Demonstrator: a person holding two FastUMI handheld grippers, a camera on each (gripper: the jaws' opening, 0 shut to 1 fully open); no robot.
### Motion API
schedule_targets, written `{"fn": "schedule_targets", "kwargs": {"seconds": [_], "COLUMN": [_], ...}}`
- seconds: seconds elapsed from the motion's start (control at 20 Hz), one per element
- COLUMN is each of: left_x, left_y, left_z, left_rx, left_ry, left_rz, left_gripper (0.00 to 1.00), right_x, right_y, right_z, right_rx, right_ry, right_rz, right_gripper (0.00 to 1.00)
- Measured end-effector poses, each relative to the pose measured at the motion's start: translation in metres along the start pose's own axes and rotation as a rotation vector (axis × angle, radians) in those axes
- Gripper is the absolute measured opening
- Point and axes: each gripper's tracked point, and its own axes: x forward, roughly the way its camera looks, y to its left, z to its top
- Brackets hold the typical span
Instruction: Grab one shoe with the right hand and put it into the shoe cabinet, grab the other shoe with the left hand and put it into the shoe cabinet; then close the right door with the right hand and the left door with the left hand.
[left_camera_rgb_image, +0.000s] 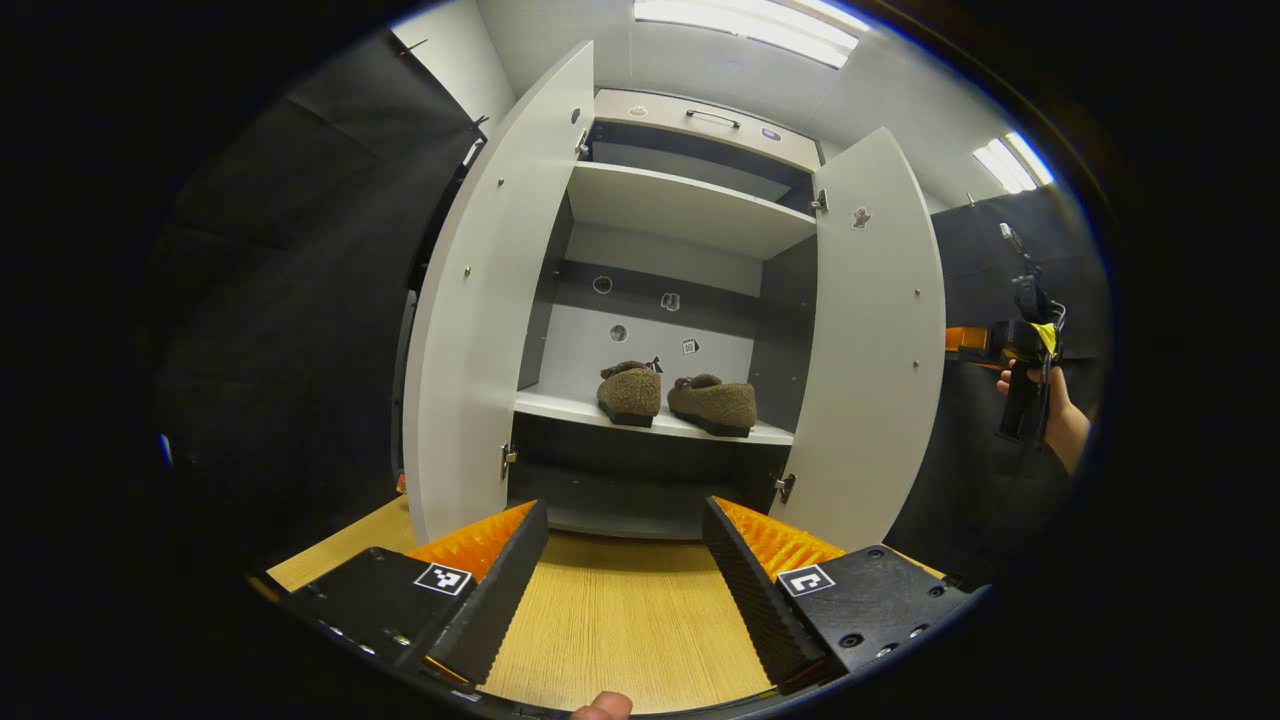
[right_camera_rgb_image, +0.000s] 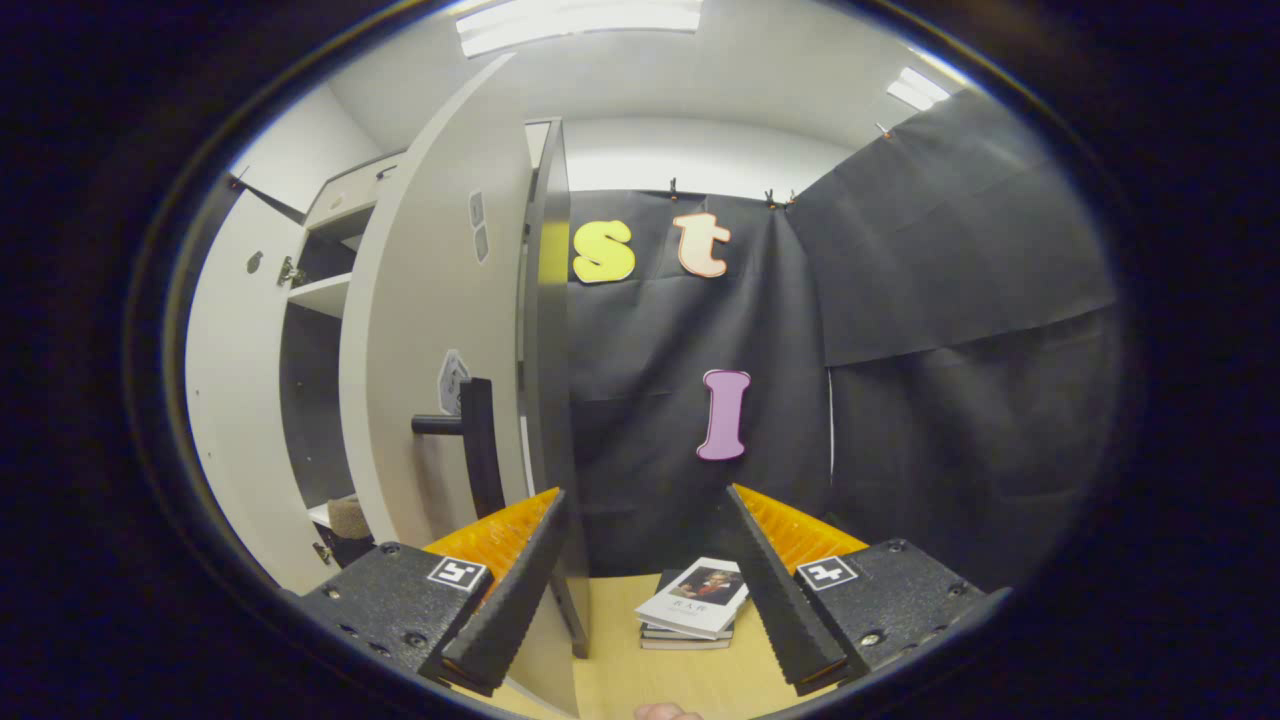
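Observation:
Two brown fuzzy shoes, the left shoe (left_camera_rgb_image: 630, 392) and the right shoe (left_camera_rgb_image: 714, 404), stand side by side on the lower shelf (left_camera_rgb_image: 560, 407) of the white shoe cabinet. Both doors stand wide open: the left door (left_camera_rgb_image: 480, 320) and the right door (left_camera_rgb_image: 872, 340). My left gripper (left_camera_rgb_image: 625, 580) is open over the wooden table, well back from the cabinet, holding nothing. My right gripper (right_camera_rgb_image: 650, 585) is open beside the right door (right_camera_rgb_image: 440, 330), whose outer edge lies between its fingers; the black handle (right_camera_rgb_image: 470, 440) is just left. The right gripper and the hand holding it (left_camera_rgb_image: 1035, 385) appear far right in the left gripper view.
The wooden table (left_camera_rgb_image: 620, 620) runs up to the cabinet's foot. A small stack of books (right_camera_rgb_image: 695, 605) lies on the table (right_camera_rgb_image: 680, 680) right of the cabinet. Black cloth walls close in both sides. An upper shelf (left_camera_rgb_image: 690, 205) sits above the shoes.

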Motion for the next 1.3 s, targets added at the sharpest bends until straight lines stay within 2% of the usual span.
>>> {"fn": "schedule_targets", "kwargs": {"seconds": [0.15, 0.2, 0.25, 0.45, 0.8, 0.85, 1.0, 1.05, 1.25, 1.3], "left_x": [0.001, 0.002, 0.003, 0.003, -0.002, -0.003, -0.009, -0.01, -0.013, -0.014], "left_y": [-0.001, 0.0, 0.0, 0.0, 0.005, 0.009, 0.013, 0.015, 0.018, 0.018], "left_z": [-0.001, 0.0, 0.001, 0.005, 0.002, 0.002, 0.003, 0.003, 0.006, 0.007], "left_rx": [-0.002, -0.001, -0.003, -0.013, -0.015, -0.011, -0.021, -0.021, -0.014, -0.014], "left_ry": [0.001, -0.001, -0.004, -0.016, -0.003, -0.002, -0.003, -0.002, -0.008, -0.01], "left_rz": [-0.002, -0.002, -0.002, -0.005, 0.018, 0.028, 0.045, 0.049, 0.065, 0.065], "left_gripper": [0.95, 0.95, 0.95, 0.95, 0.95, 0.95, 0.95, 0.95, 0.95, 0.95], "right_x": [0.003, 0.004, 0.004, 0.0, -0.003, -0.002, 0.002, 0.002, 0.008, 0.01], "right_y": [0.008, 0.009, 0.01, 0.02, 0.082, 0.091, 0.113, 0.12, 0.156, 0.164], "right_z": [-0.005, -0.005, -0.005, 0.0, -0.013, -0.013, -0.017, -0.018, -0.025, -0.024], "right_rx": [-0.001, -0.002, -0.018, -0.109, -0.026, -0.021, -0.004, 0.006, 0.036, 0.038], "right_ry": [0.01, 0.011, 0.015, -0.013, 0.026, 0.023, 0.022, 0.024, 0.035, 0.033], "right_rz": [0.055, 0.061, 0.055, 0.067, 0.236, 0.256, 0.3, 0.31, 0.361, 0.372], "right_gripper": [0.96, 0.91, 0.94, 0.94, 0.94, 0.89, 0.89, 0.94, 0.94, 0.89]}}
